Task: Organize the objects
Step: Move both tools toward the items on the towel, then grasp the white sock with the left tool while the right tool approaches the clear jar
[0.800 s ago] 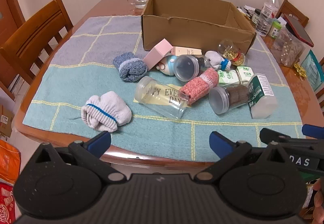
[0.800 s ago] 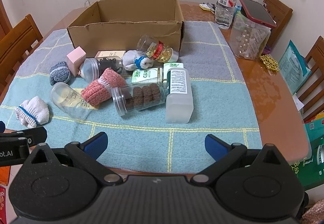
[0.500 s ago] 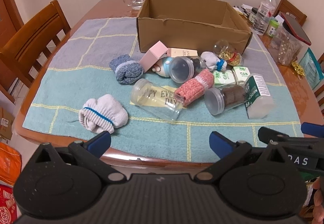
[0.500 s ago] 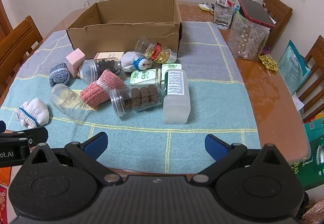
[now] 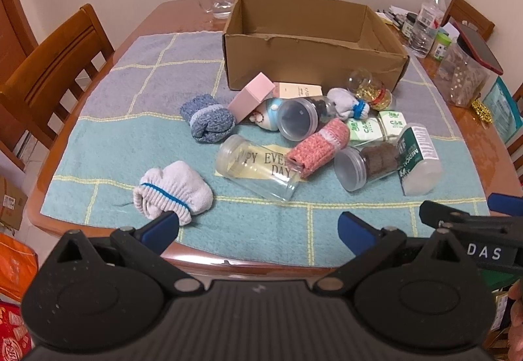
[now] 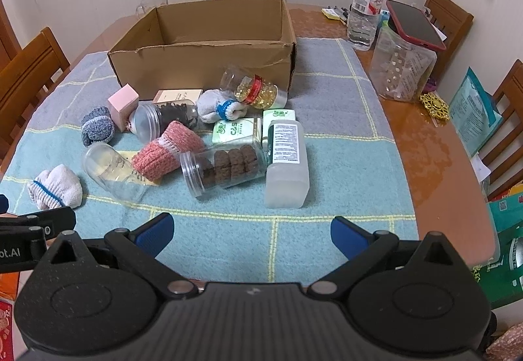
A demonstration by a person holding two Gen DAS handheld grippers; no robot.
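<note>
Both the left gripper (image 5: pixel 258 227) and the right gripper (image 6: pixel 250 230) hang released, holding nothing, over bare towel (image 6: pixel 343 165) at the table's near edge. Beyond lies the clutter: a white sock (image 5: pixel 173 194) nearest, then a cookie jar (image 6: pixel 225 166) on its side, all just before the cardboard box (image 6: pixel 202 60), which looks empty. Only the right view shows open towel right of the box.

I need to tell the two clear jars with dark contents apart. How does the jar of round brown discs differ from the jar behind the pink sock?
The disc jar lies nearer the camera, touching the white bottle; the other jar lies by the pink box. Its contents are stacked discs, the other's loose dark pieces. Both lie on their sides.
</note>
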